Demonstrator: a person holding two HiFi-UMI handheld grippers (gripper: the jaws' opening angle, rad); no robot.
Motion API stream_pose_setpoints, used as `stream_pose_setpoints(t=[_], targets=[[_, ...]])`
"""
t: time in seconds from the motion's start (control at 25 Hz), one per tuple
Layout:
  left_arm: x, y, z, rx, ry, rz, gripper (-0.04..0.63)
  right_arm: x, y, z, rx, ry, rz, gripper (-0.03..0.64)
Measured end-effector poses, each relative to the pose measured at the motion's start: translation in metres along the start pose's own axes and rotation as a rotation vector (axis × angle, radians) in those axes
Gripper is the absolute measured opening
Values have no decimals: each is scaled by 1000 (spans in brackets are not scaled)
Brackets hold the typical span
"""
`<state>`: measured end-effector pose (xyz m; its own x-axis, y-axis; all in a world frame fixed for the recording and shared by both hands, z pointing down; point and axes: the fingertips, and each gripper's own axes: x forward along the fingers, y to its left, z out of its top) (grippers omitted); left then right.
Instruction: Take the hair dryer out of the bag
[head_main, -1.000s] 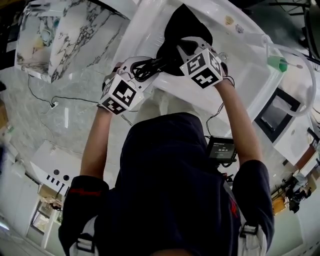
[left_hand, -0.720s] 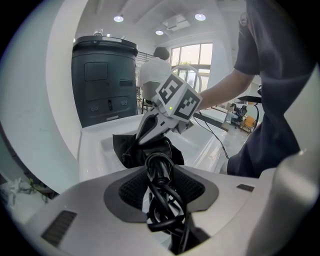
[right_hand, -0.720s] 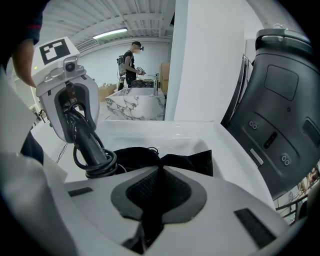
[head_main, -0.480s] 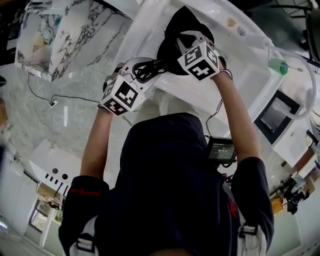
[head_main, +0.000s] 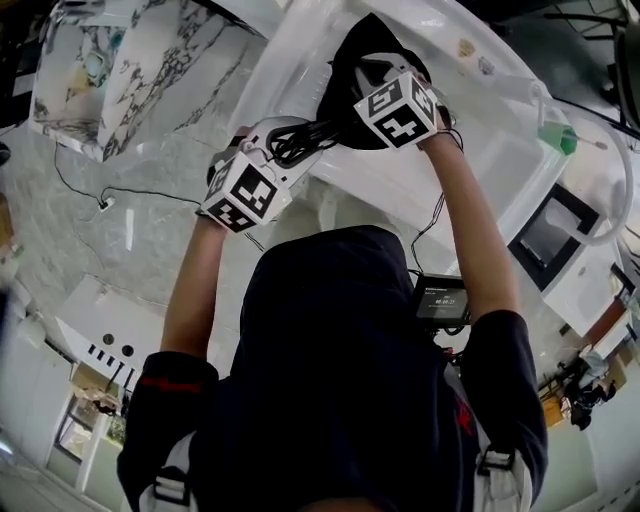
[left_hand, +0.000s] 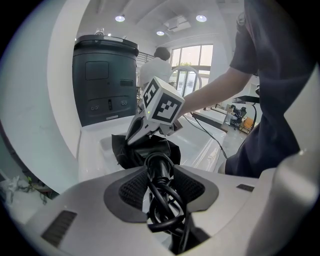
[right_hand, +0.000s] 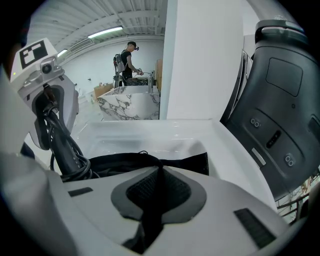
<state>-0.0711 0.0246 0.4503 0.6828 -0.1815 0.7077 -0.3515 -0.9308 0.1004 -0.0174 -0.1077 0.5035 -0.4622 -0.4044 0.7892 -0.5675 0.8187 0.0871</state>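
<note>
White basin (head_main: 470, 150) | black bag (head_main: 350, 60) lay in basin, its edge pinched tight in right gripper (right_hand: 159, 175) | left gripper (left_hand: 160, 175) clamped hair dryer (left_hand: 159, 162) handle with coiled cord (head_main: 295, 140), over basin's near edge.

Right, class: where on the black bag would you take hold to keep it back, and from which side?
Take the black bag at its rim, a thin raised fold of limp cloth, from above on the side away from the hair dryer. Cloth flattens between jaws: the right gripper pinches it so, while the left gripper holds the dryer's corded end.
</note>
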Motion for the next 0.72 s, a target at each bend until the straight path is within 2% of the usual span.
stream_pose_setpoints(t=[0.72], targets=[[-1,0,1,1,4,-7,170,19,-15,0,25,17,11,44]])
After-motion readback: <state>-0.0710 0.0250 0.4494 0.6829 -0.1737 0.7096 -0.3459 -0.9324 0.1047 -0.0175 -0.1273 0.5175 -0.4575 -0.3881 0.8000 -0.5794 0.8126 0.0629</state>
